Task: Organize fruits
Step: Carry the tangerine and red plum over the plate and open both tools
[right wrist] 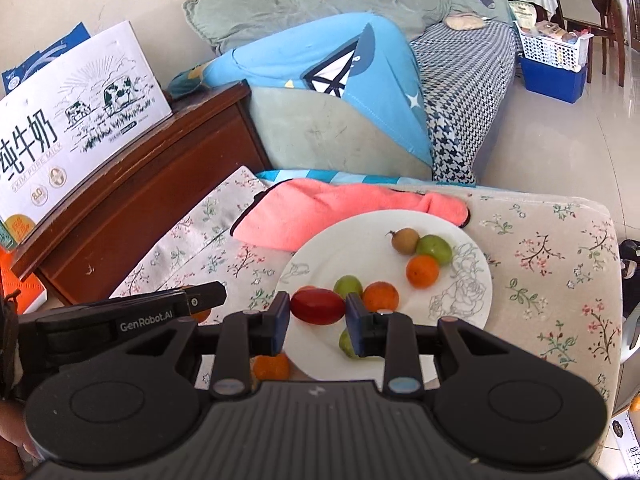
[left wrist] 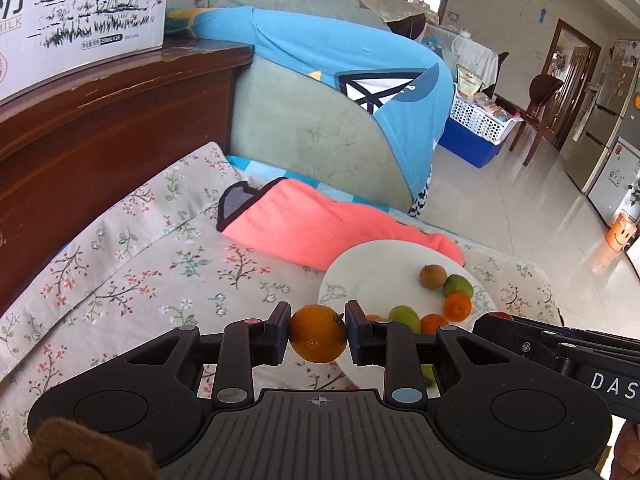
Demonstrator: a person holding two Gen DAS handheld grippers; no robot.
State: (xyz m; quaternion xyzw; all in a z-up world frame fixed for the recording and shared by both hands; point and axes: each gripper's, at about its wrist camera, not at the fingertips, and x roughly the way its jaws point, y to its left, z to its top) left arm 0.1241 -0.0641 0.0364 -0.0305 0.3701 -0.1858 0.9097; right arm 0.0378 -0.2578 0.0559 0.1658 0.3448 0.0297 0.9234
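My left gripper (left wrist: 318, 320) is shut on an orange (left wrist: 318, 334), held just above the floral cloth at the near left edge of the white plate (left wrist: 372, 264). My right gripper (right wrist: 318, 312) is shut on a red oval fruit (right wrist: 318, 306) over the plate's near part (right wrist: 320, 256). On the plate lie a brown fruit (right wrist: 405, 240), two green fruits (right wrist: 434, 250) (right wrist: 348, 286) and two oranges (right wrist: 422, 271) (right wrist: 380, 298). Another green fruit (right wrist: 347, 344) is partly hidden behind the right finger. A loose orange (right wrist: 272, 366) shows beside the plate's near left rim.
The plate rests on a floral-covered cushion (right wrist: 560, 280), with a pink cloth (right wrist: 340, 208) behind it. A brown wooden cabinet (right wrist: 160, 184) carrying a milk carton box (right wrist: 80, 120) stands to the left. A sofa with blue fabric (right wrist: 320, 68) is beyond, and tiled floor lies to the right.
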